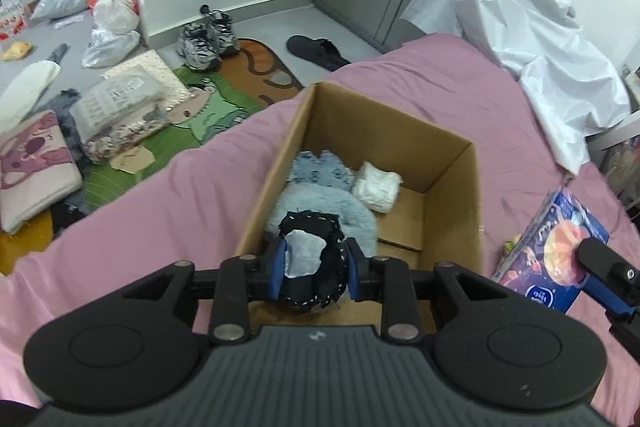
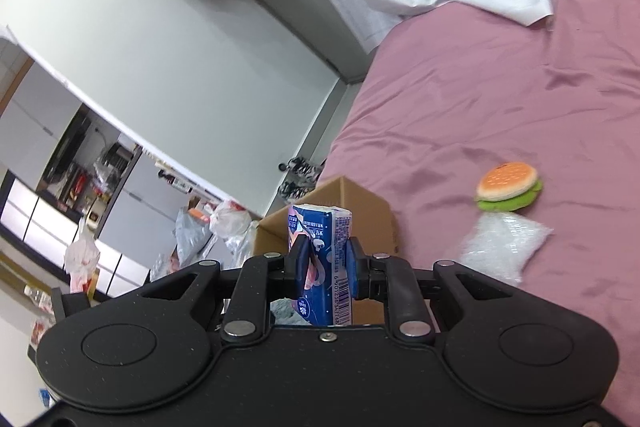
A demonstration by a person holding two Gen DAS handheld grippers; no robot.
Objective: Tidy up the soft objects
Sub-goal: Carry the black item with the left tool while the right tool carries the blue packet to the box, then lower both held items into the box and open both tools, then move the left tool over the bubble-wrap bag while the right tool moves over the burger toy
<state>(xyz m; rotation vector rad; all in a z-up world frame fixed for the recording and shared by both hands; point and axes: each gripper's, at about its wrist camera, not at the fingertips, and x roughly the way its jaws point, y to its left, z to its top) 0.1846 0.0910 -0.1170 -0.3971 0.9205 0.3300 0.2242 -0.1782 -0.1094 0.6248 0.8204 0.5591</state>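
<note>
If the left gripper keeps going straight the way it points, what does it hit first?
Probably the fluffy light-blue plush inside the cardboard box; the left gripper, shut on a black fabric piece, points into it. Depth is uncertain.

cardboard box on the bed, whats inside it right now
In the cardboard box: a fluffy light-blue plush and a white wad on bare floor at the right. The left tongs, shut on a black pouch, hide the near corner.

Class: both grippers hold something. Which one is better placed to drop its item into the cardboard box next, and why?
Left. The left gripper already holds the black cloth over the open cardboard box; the right gripper holds the tissue pack beside it.
</note>
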